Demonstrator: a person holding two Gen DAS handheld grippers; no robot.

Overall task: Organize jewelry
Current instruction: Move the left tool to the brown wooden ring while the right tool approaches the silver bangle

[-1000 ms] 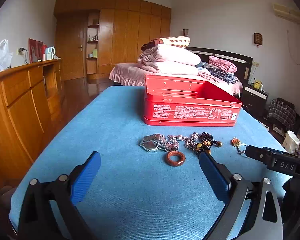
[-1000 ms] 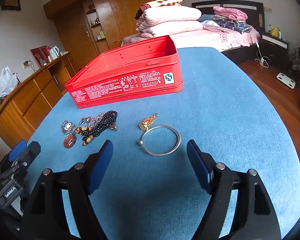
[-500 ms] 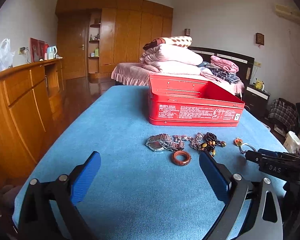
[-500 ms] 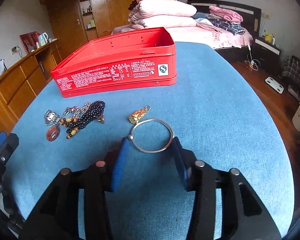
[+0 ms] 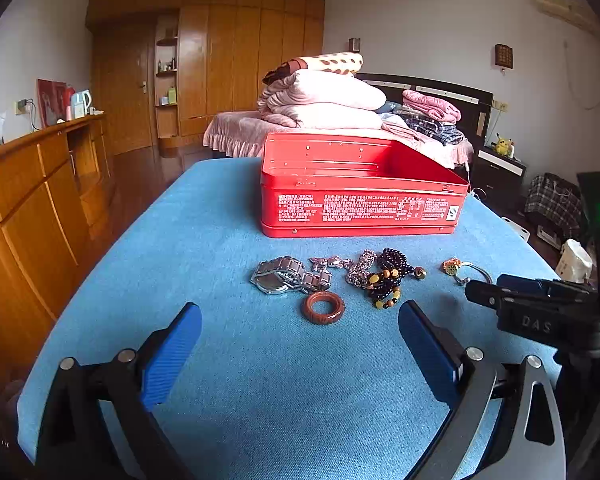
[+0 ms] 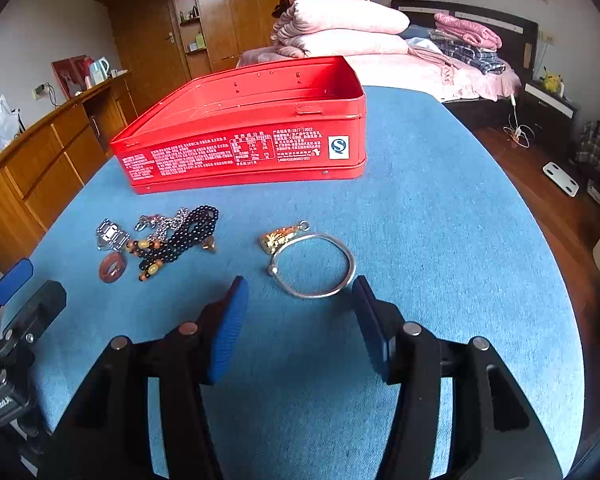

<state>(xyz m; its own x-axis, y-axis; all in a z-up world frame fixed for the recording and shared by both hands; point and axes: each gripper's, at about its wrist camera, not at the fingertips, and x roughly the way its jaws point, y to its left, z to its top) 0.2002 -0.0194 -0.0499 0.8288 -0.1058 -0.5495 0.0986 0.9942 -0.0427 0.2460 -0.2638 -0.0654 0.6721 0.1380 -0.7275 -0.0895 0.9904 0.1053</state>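
An open red tin [image 5: 359, 196] [image 6: 244, 148] stands on the blue cloth. In front of it lie a steel watch [image 5: 284, 280], a brown ring [image 5: 323, 307], dark bead strands [image 5: 383, 276] [image 6: 180, 236], a gold pendant [image 6: 278, 238] and a silver bangle [image 6: 313, 266]. My right gripper [image 6: 298, 292] hovers just short of the bangle; its jaws are opening with nothing between them. My left gripper [image 5: 300, 328] stands open in front of the brown ring, holding nothing.
A wooden sideboard [image 5: 32, 184] runs along the left. A bed with folded bedding [image 5: 323, 100] lies behind the tin. The table edge curves off to wooden floor [image 6: 547, 192] on the right. Bare cloth [image 5: 284, 392] spreads near both grippers.
My right gripper narrowed as it came up to the bangle, then widened again. The left gripper stayed wide and hardly shifted.
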